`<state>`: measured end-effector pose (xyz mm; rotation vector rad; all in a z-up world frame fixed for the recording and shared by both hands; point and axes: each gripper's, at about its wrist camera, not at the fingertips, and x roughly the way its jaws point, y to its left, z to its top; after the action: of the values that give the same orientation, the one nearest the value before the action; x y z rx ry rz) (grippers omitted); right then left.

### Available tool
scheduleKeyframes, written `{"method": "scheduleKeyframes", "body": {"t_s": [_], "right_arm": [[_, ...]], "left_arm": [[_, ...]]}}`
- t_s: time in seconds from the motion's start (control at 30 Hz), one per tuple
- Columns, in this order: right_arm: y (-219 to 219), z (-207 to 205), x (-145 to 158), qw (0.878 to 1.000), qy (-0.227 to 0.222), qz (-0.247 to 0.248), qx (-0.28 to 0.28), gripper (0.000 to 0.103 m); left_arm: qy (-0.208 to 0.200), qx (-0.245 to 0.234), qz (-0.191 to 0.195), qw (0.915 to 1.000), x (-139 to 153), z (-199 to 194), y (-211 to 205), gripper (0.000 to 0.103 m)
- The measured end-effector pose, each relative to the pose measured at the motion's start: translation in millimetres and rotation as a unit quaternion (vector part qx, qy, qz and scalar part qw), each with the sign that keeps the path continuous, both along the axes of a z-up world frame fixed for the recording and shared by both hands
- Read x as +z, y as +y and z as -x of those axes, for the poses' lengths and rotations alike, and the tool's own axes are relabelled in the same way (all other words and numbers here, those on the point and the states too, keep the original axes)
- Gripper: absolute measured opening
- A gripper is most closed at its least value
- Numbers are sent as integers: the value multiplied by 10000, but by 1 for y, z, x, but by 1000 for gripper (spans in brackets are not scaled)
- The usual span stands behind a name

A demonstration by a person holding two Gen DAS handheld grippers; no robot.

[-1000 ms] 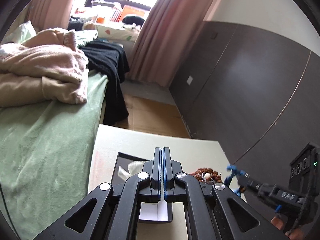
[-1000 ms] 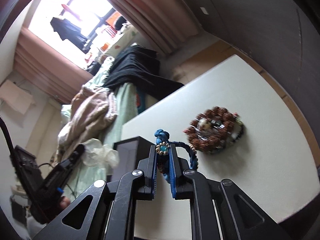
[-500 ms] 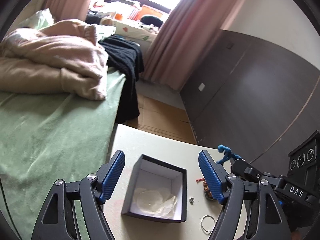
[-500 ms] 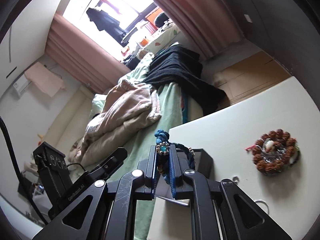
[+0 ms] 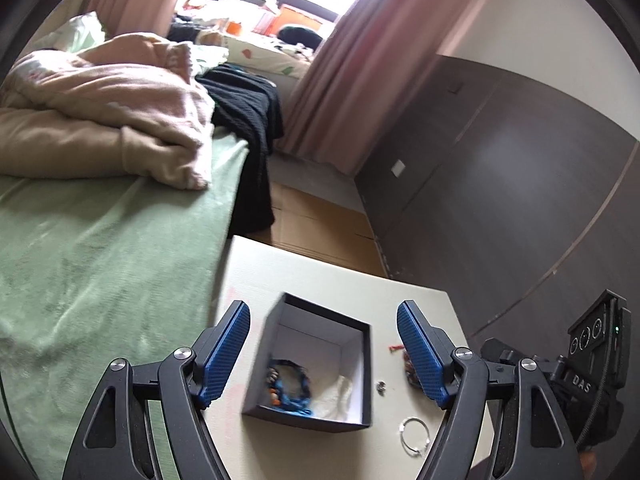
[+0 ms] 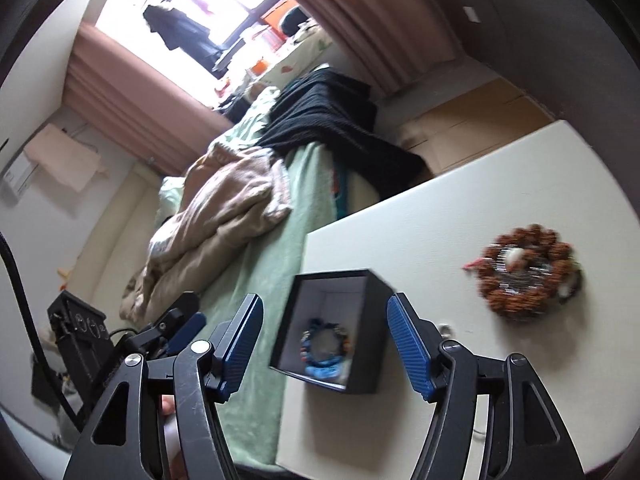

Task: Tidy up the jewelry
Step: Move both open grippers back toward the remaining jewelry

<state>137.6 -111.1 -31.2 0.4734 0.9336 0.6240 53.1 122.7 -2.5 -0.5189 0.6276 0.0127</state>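
Note:
A black open box (image 5: 362, 364) (image 6: 370, 364) with a white lining stands on the white table (image 5: 280, 276) (image 6: 480, 200). A blue beaded bracelet (image 5: 290, 386) (image 6: 324, 350) lies inside it beside crumpled white tissue (image 5: 338, 394). My left gripper (image 5: 324, 354) is open and empty, above the box. My right gripper (image 6: 326, 346) is open and empty, also over the box. A brown bead bracelet (image 6: 528, 270) (image 5: 409, 368), a small ring (image 5: 381, 387) (image 6: 444, 328) and a thin silver hoop (image 5: 414, 438) lie on the table right of the box.
A bed with a green sheet (image 5: 100, 272), a pink quilt (image 5: 104, 108) and black clothing (image 5: 248, 120) runs along the table's left edge. A dark wall panel (image 5: 500, 200) stands to the right. The right gripper's body (image 5: 580, 380) shows at the lower right.
My right gripper opened and let go of the blue bracelet, which now lies in the box. My left gripper opened a second ago and stays open.

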Motion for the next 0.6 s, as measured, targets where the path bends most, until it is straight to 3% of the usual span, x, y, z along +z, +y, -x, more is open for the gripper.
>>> {"method": "scheduleKeyframes", "body": {"t_s": [0.33,0.6], "right_arm": [[-59,2,-3,9975,290,323,-559,67],[-104,10,-8,9933,550,643,-793,67]], "left_arm": [[92,-615,-171,9979,-5,-10,-53,72],[376,-1309,-730,9880,-21,-15,-111,72]]}}
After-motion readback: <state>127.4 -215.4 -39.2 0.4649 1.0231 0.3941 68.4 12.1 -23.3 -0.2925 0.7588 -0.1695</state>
